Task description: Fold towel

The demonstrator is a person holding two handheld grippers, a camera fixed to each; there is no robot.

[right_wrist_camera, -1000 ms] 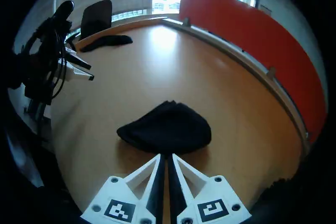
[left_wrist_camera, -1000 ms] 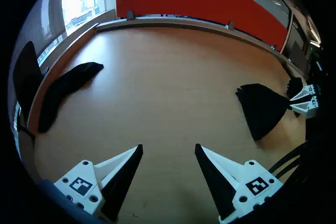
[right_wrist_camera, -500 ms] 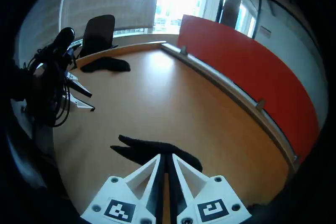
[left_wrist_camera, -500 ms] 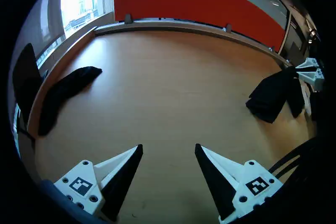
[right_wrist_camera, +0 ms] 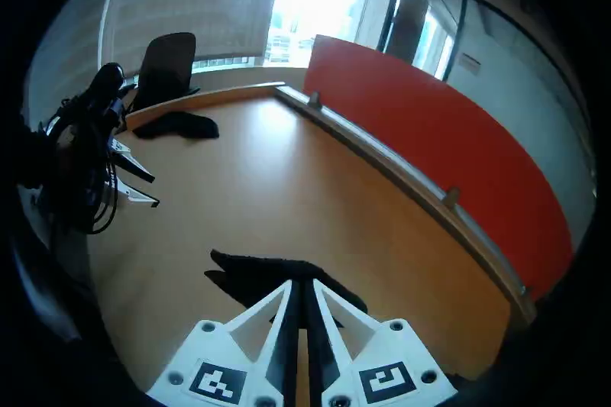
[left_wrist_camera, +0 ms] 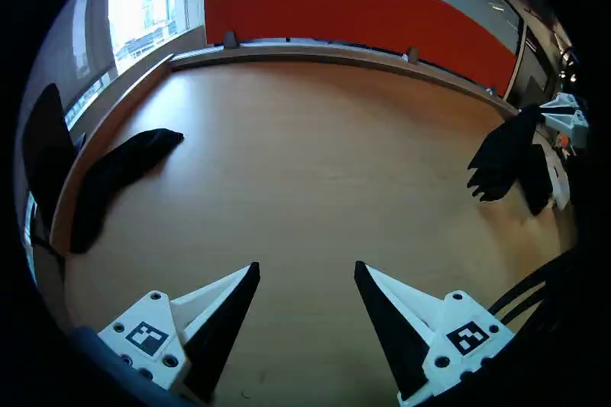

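Right gripper (right_wrist_camera: pixel 304 285) is pinched tight on an edge of the black towel (right_wrist_camera: pixel 263 276), which hangs bunched from it over the worktop (right_wrist_camera: pixel 305 178). Well apart from it, the left gripper (left_wrist_camera: pixel 305 268) stands wide open and holds nothing. From there the towel (left_wrist_camera: pixel 500 155) lies far to the right, its long axis hanging downward. The dangling free end looks like what the left gripper must cross over to reach.

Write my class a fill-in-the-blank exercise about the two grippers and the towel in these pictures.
1. The right gripper is shut on a ___ towel.
2. The left gripper has its jaws ___.
3. Between its fingers, the left gripper holds ___.
Missing words: black; open; nothing.
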